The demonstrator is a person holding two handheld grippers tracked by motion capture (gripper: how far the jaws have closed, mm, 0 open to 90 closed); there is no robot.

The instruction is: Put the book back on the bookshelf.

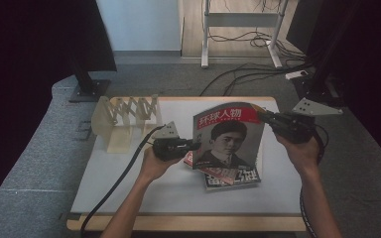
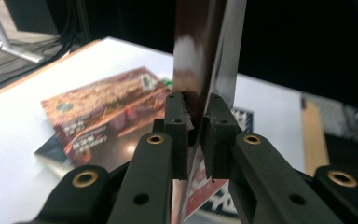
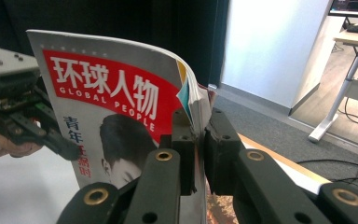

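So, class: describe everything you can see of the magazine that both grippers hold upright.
The magazine is glossy and thin, with a red title band reading GLOBAL PEOPLE above a black-and-white portrait. It stands upright over the white table, slightly bowed. The left gripper clamps its left edge, the right gripper its top right corner. Other magazines lie beneath.

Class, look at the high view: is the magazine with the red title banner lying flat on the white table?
No: the magazine with the red title banner stands upright, pinched by the left gripper and right gripper.

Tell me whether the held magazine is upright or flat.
Upright: the magazine stands on edge, the left gripper and right gripper pinching opposite edges.
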